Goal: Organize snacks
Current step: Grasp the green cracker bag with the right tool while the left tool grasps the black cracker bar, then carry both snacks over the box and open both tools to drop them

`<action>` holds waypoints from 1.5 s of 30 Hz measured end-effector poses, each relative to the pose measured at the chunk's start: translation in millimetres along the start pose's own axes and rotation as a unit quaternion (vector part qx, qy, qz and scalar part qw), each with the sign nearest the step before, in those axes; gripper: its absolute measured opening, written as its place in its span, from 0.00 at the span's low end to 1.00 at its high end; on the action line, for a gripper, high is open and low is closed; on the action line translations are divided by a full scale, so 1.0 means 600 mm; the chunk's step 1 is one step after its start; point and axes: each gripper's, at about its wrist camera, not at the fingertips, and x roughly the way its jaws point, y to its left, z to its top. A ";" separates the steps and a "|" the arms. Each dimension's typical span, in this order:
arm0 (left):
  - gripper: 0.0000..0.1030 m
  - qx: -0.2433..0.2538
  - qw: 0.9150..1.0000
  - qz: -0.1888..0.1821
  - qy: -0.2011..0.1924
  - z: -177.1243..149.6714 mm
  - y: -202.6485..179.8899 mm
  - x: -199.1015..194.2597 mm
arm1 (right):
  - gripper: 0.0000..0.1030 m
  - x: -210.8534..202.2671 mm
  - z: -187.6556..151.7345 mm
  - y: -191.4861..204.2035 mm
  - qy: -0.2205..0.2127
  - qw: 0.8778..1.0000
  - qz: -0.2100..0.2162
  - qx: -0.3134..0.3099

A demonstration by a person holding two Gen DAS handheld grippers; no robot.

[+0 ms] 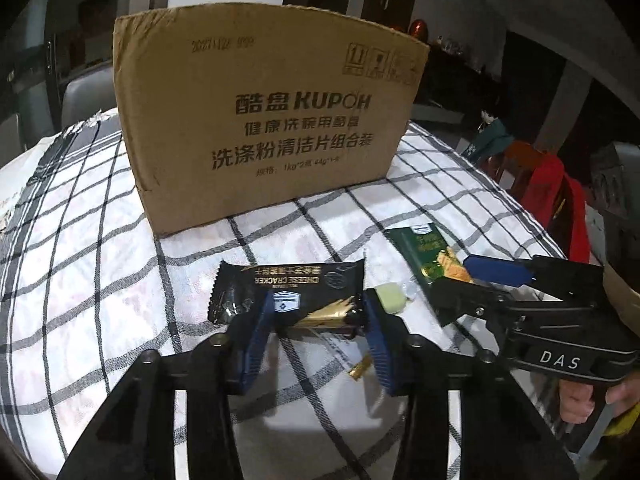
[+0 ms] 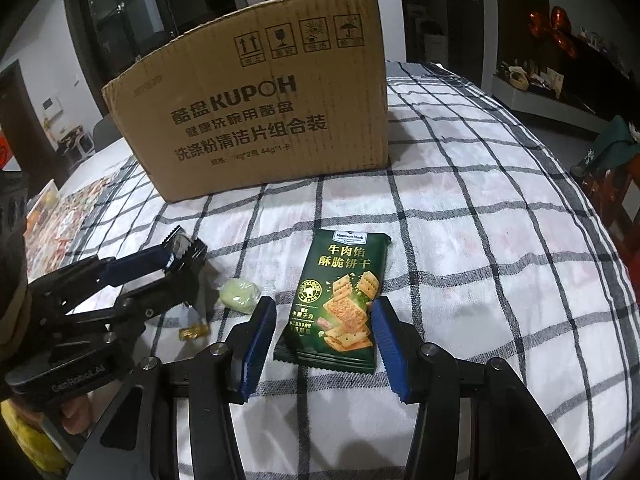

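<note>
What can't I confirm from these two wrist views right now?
- Inside of the cardboard box: both views show only its outer wall.
- Black cracker pack in the right wrist view: mostly hidden by the left gripper.
- Gold wrapper: too small to identify; partly behind the blue pad in the left wrist view.

My left gripper [image 1: 316, 312] pinches its jaws onto the black cracker packet [image 1: 286, 294]; my right gripper [image 2: 324, 332] hangs low, jaws spread wide, gripping nothing.

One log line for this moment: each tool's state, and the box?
left tool: shut on black pack | right tool: open, around green pack | box: behind
</note>
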 end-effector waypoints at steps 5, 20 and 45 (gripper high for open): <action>0.30 -0.019 1.000 -0.006 -0.022 -0.003 0.003 -0.017 | 0.49 -0.006 -0.001 0.000 -0.002 1.000 -0.006 0.003; 0.08 0.046 0.986 0.071 -0.145 0.001 -0.044 -0.091 | 0.49 -0.014 0.002 -0.011 -0.014 1.000 0.005 0.026; 0.08 0.009 0.990 0.053 -0.133 0.008 -0.031 -0.101 | 0.45 0.009 0.018 0.013 -0.018 0.999 -0.044 -0.016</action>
